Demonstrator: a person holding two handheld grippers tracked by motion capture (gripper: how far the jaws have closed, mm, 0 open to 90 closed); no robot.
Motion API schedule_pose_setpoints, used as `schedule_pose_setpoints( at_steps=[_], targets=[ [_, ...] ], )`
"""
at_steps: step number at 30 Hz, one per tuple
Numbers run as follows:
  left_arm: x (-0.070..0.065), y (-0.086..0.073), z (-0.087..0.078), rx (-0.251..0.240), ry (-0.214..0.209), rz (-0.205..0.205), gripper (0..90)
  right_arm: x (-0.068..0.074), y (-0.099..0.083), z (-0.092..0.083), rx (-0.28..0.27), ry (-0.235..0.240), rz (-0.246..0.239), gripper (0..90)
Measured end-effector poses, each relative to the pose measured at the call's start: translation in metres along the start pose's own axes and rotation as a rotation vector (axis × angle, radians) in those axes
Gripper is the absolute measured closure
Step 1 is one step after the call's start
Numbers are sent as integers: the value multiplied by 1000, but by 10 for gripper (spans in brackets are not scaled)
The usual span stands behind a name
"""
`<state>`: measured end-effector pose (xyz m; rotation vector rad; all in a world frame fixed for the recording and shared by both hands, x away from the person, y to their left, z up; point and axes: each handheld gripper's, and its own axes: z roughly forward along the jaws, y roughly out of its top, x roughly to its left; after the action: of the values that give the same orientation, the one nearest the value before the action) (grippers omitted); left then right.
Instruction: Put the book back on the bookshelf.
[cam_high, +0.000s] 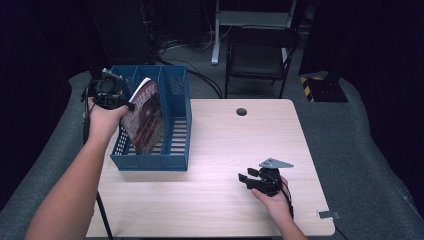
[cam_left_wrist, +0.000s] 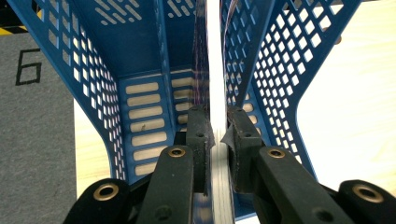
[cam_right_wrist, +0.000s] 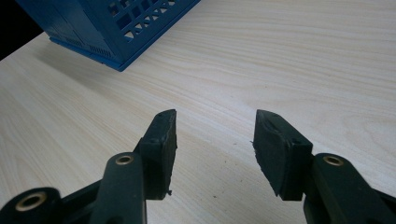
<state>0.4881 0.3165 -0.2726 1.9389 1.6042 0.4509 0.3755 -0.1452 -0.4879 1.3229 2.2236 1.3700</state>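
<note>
the wooden table (cam_high: 220, 150) carries a blue slotted file rack (cam_high: 176, 120) at its left side, and that's where the work is. a magazine (cam_high: 146, 117) stands on edge inside the rack, leaning against a divider, its dark red cover facing right. the left gripper (cam_high: 131, 106) comes in over the rack's near-left wall and its jaws are pinched on the magazine's thin edge, which the left gripper view shows running straight up between the pads (cam_left_wrist: 200, 135). to me this looks like the filing step: the magazine is down in a compartment but not yet let go. the next move, i'd judge, calls for easing the jaws apart and drawing the hand back without dragging the pages or tipping the rack. the right gripper (cam_high: 245, 179) rests low near the table's right front, well apart from the rack, jaws spread with nothing between them.
</note>
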Motion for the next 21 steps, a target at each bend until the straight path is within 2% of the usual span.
schedule_pose_setpoints(
  at_steps=[5, 11, 13, 14, 21],
  targets=[
    [-1, -2, 0, -2, -1, -3, 811, 0, 0, 0, -5, 0, -2, 491],
    [0, -3, -2, 17, -4, 1, 812, -1, 0, 0, -7, 0, 2, 490],
    [0, -4, -2, 15, -4, -9, 812, -1, 0, -1, -5, -3, 2, 490],
    [1, -5, -3, 16, -3, 1, 812, -1, 0, -1, -5, -3, 2, 490],
    [2, -6, -3, 12, -15, -5, 819, -1, -1, 0, -5, -2, 0, 490]
  ],
)
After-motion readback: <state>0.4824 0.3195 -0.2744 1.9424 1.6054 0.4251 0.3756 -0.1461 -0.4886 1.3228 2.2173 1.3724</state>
